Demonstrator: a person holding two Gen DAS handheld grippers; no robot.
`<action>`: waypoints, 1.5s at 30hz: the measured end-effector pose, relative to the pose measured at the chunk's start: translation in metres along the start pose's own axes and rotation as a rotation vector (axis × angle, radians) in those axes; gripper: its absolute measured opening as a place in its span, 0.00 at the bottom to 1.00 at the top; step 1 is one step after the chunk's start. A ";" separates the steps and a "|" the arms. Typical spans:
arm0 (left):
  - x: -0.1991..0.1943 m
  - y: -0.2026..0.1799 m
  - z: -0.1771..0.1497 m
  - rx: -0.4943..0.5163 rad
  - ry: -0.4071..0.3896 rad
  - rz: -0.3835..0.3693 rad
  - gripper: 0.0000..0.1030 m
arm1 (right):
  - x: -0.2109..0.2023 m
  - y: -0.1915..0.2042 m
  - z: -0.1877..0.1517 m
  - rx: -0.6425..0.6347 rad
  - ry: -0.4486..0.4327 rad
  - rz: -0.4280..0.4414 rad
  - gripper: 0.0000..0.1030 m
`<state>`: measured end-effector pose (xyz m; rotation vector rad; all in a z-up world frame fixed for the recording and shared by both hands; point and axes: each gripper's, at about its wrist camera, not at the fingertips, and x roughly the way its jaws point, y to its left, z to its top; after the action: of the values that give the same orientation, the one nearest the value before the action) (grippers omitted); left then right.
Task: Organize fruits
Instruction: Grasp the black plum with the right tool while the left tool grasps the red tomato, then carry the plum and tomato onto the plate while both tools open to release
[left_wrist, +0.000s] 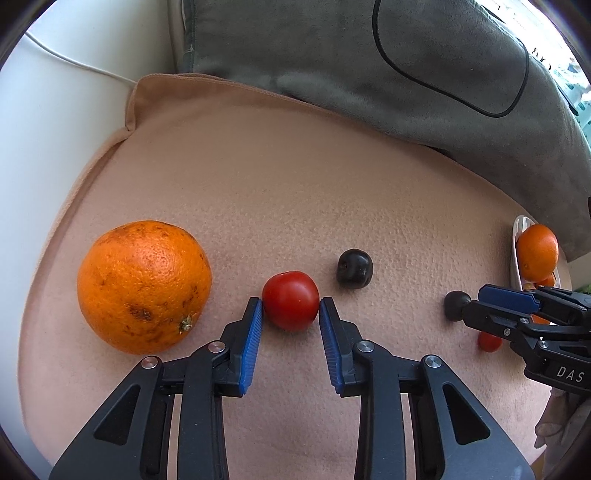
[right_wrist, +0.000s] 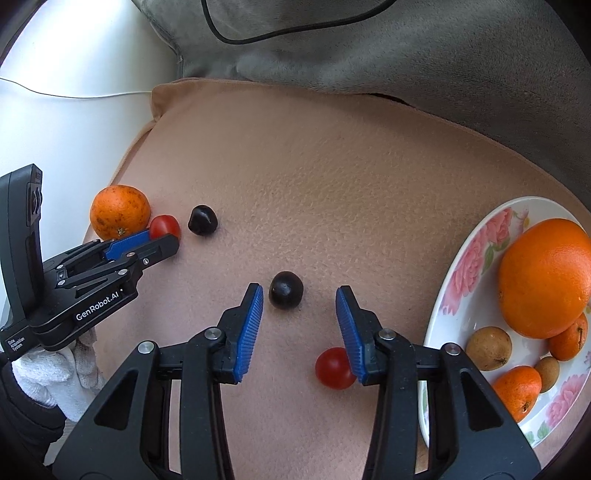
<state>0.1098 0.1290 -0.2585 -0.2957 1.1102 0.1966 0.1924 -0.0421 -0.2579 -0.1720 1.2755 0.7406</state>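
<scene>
My left gripper (left_wrist: 290, 306) is shut on a small red tomato (left_wrist: 290, 301) resting on the beige cloth (left_wrist: 295, 184); both blue pads touch its sides. A large orange (left_wrist: 144, 286) lies just left of it and a dark plum (left_wrist: 354, 267) just beyond to the right. My right gripper (right_wrist: 300, 295) is open, pointing down, with a second dark plum (right_wrist: 286, 295) between its fingertips, nearer the left pad, the right pad apart. Another red tomato (right_wrist: 334, 368) lies under its right finger. From the right wrist, the left gripper (right_wrist: 173, 236) holds its tomato (right_wrist: 165, 226) beside the orange (right_wrist: 120, 212).
A floral plate (right_wrist: 469, 266) at the right carries a big orange (right_wrist: 545, 277), small oranges and brown fruits. A grey cushion (left_wrist: 369, 66) with a black cable (left_wrist: 517, 99) lies behind the cloth. White surface and a thin white cord (left_wrist: 81, 66) are at the left.
</scene>
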 end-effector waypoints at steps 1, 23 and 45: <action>0.001 0.001 0.002 0.000 -0.001 -0.002 0.29 | 0.001 0.000 0.000 -0.001 0.002 0.000 0.42; 0.005 0.016 0.008 -0.016 -0.004 -0.034 0.28 | 0.020 0.010 0.006 -0.032 0.025 0.007 0.21; -0.032 0.009 -0.010 0.011 -0.043 -0.078 0.28 | -0.022 0.006 -0.009 -0.022 -0.051 0.005 0.21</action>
<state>0.0851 0.1340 -0.2352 -0.3230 1.0549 0.1267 0.1792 -0.0509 -0.2391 -0.1667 1.2197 0.7594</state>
